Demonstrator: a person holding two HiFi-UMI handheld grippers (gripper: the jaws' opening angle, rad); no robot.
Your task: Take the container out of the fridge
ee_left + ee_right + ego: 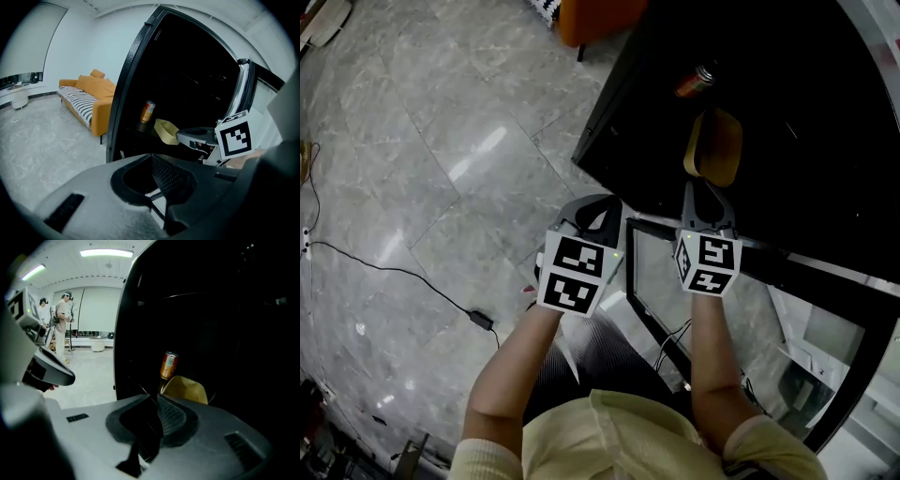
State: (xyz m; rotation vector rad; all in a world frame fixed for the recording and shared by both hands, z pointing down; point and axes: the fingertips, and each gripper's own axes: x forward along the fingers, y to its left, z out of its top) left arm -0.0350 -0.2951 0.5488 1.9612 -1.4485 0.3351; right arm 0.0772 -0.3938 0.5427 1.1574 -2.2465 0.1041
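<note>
Far left: the floor (pixel 431 150) is laid in large grey veined tiles, polished and reflecting the ceiling lights. A thin black cable (pixel 394 272) trails across it to a small black block. Two persons (pixel 62 319) stand far across the room. An orange sofa (pixel 89 101), boxy, with a black-and-white striped cover on the seat, stands near the fridge's left wall but apart from it.

Left gripper (pixel 600 204): matte grey plastic with a marker cube on top. Its jaws are closed together with nothing between them. It is held just outside the open front of the fridge, clear of the contents.

Fridge (pixel 609 112): glossy black cabinet, open, with a dark interior. An upright can (pixel 168 364), cylindrical copper-orange metal, stands on a shelf inside. The container (pixel 185 389) sits on the same shelf just in front of the can. It is pale yellow, smooth, shallow and rounded like a bowl. The can stands behind it, not in the line of approach.

Right gripper (pixel 705 192): same grey build, inner jaw faces cross-hatched. The jaws are closed and empty, and the tips point at the container's near rim. Contact cannot be confirmed.

Right: the fridge door (pixel 825 274), a glass panel in a black frame, stands swung open under the right forearm.
</note>
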